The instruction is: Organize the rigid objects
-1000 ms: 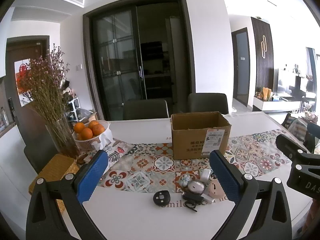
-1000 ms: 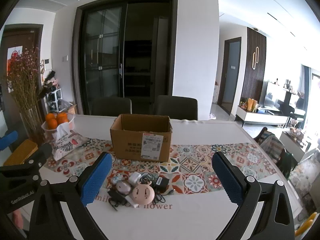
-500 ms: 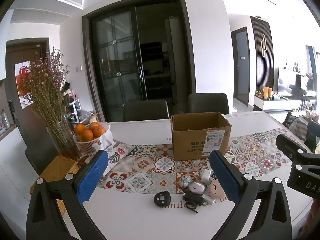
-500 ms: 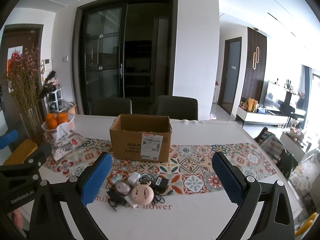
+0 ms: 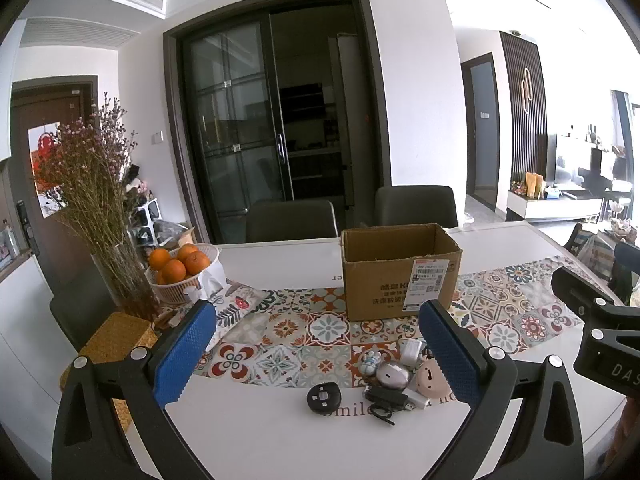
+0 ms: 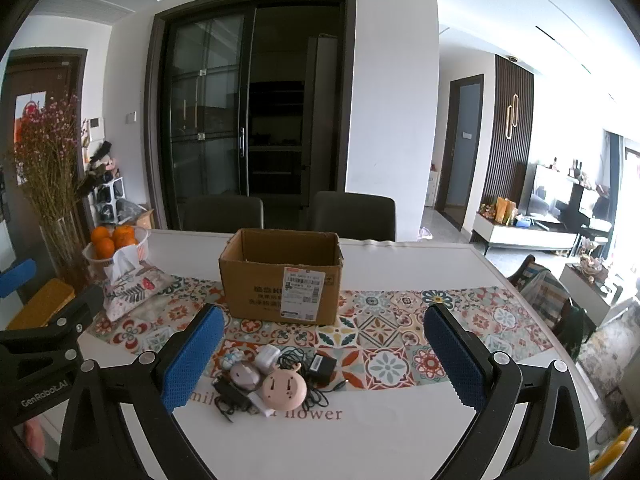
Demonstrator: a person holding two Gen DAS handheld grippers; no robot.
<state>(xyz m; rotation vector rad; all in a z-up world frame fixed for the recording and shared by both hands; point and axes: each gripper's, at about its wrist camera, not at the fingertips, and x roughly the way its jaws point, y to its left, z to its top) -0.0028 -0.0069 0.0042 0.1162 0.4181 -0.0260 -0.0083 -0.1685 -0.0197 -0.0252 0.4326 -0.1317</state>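
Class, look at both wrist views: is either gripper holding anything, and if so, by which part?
Nothing is held. The left gripper and right gripper are both open and empty, above the table, short of the small gadgets.

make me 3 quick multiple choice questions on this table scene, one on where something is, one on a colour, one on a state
1. Where does the cardboard box stand?
A. on the patterned table runner, behind the pile of small gadgets
B. on a chair
C. on the floor

2. What colour is the round gadget with a face?
A. green
B. pale pink
C. dark blue

3. What state is the left claw in?
A. shut on a cable
B. shut on nothing
C. open, holding nothing

Answers:
1. A, the box sits on the runner with the pile nearer the cameras.
2. B, its casing is pale pink.
3. C, its blue pads stand wide apart with nothing between them.
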